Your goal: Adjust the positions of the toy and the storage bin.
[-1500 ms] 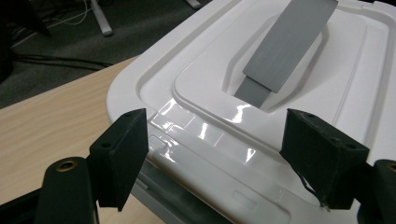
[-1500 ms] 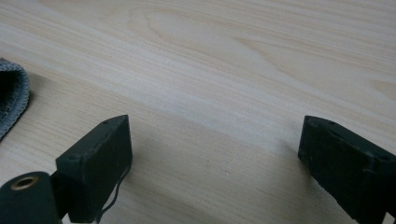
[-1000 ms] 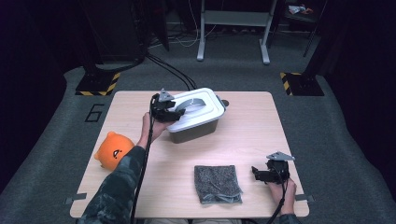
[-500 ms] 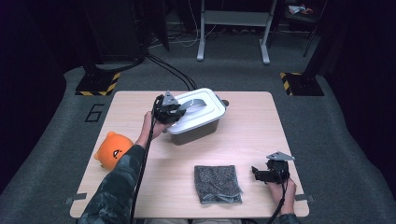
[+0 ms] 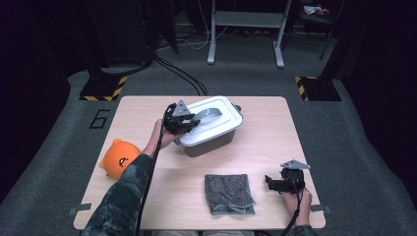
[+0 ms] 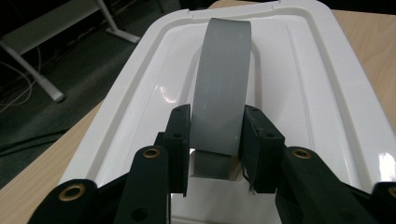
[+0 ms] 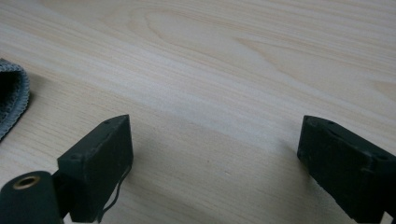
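A white lidded bin (image 5: pixel 216 137) stands at the back middle of the wooden table (image 5: pixel 147 113). A grey handle (image 5: pixel 209 114) arches over its lid (image 6: pixel 303 84). My left gripper (image 5: pixel 189 122) is at the bin's left end. Its jaws have just been closing, and in the left gripper view the left gripper (image 6: pixel 215 135) has both pads pressed on the sides of the grey handle (image 6: pixel 224 84). My right gripper (image 5: pixel 269 183) rests near the table's front right edge. In the right gripper view the right gripper (image 7: pixel 215 158) stands wide open over bare wood.
A folded grey cloth (image 5: pixel 228 192) lies at the front middle, just left of the right gripper; its edge (image 7: pixel 11 100) shows in the right gripper view. An orange plush toy (image 5: pixel 119 157) sits at the table's left edge. Dark floor, cables and stands surround the table.
The left gripper's jaws have come together around the bin's grey handle, and the hand has shifted slightly. The right hand has stayed where it was.
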A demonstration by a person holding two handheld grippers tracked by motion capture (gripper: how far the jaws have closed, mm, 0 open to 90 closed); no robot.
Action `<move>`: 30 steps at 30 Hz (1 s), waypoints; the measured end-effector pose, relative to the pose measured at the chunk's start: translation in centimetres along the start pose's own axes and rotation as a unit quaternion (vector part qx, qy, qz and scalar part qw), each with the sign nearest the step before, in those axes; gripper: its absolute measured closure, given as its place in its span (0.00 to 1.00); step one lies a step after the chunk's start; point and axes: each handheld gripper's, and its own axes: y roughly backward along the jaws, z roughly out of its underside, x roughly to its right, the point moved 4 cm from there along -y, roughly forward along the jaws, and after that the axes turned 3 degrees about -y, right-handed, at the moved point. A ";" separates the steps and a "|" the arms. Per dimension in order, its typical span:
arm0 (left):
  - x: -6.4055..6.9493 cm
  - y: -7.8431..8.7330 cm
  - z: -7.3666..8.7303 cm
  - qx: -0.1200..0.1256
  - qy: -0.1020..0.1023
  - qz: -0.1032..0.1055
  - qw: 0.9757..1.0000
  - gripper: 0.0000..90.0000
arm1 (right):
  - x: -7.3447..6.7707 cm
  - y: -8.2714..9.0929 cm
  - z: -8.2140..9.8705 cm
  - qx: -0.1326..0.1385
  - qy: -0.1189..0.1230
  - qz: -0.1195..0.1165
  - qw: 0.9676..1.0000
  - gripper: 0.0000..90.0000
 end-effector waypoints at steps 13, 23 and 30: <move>-0.2 0.3 -0.2 -0.013 0.034 -0.034 0.999 0.47 | 0.0 0.0 0.0 -0.001 0.000 0.000 1.000 0.11; -0.3 4.3 0.7 0.002 0.120 -0.084 0.989 0.20 | 0.1 0.0 -0.1 -0.001 -0.006 -0.001 1.000 0.12; 0.0 6.7 2.3 0.007 0.159 -0.100 0.982 0.19 | 0.1 0.0 -0.1 -0.002 -0.004 0.001 1.000 0.12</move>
